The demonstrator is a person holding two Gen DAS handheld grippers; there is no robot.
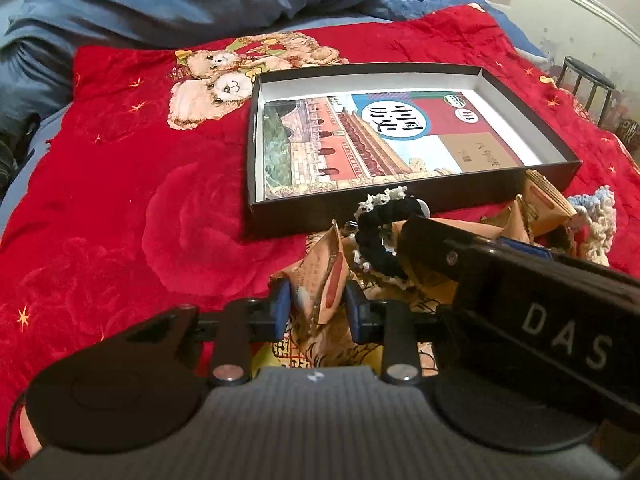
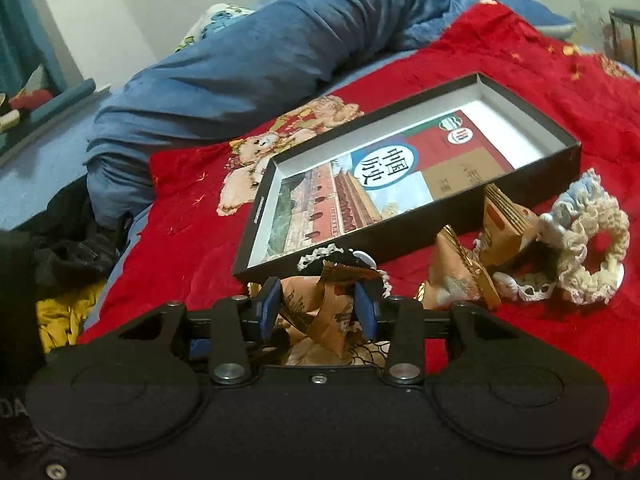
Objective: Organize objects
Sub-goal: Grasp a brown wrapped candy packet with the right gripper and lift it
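1. Where both grippers hang low over the red blanket (image 1: 120, 208), each has a tan snack packet between its blue pads: the left gripper (image 1: 316, 308) is closed on one packet (image 1: 326, 280), the right gripper (image 2: 316, 308) on another packet (image 2: 320, 316). The pads appear to press the wrappers, which are crumpled at the contact.
2. The black box (image 1: 412, 202) lies straight ahead of both grippers, just beyond the pile of small items; its near wall faces the fingertips. Its long axis runs across the left gripper's line of sight and slants away to the upper right of the right gripper's.
3. Both hands are close to the near wall; which is nearer cannot be told.
4. The box is shallow, open-topped and white-lined. It holds one flat book (image 1: 384, 136), cover up, filling most of the floor; a bare strip remains at the far side and the right end.
5. Outside the box, ahead and right of the right gripper, lie two more packets (image 2: 464, 276) and a cream-and-blue crocheted scrunchie (image 2: 588, 232). A black scrunchie (image 1: 376, 236) sits between the grippers and the near wall.
6. Judged from this layout, the coming move is a lift forward over the near wall, then release onto the book.
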